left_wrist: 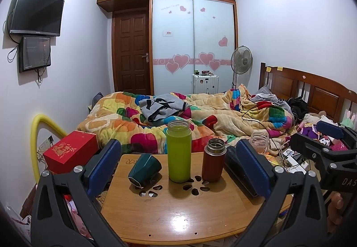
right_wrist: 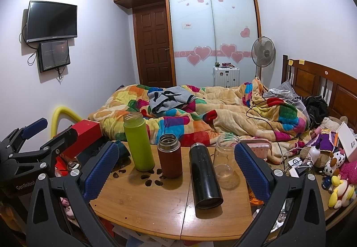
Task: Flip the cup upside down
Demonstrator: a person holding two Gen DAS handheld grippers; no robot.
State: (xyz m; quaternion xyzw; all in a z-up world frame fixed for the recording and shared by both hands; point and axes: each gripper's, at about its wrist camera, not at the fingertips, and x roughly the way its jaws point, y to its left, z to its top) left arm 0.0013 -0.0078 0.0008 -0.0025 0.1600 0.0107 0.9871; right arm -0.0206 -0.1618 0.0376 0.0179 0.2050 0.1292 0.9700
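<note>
Tongs [left_wrist: 178,166] open, bamboo table [left_wrist: 178,213], bed [left_wrist: 200,117]

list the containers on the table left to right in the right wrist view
green bottle → brown flask → black flask → clear jar. The dark cup at far left is mostly hidden behind the gripper finger, so I leave it out.

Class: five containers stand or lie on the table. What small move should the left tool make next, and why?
Probably ease the open left tool toward the dark green cup: it lies tipped on its side on the wooden table, ungripped, nearest that tool.
</note>
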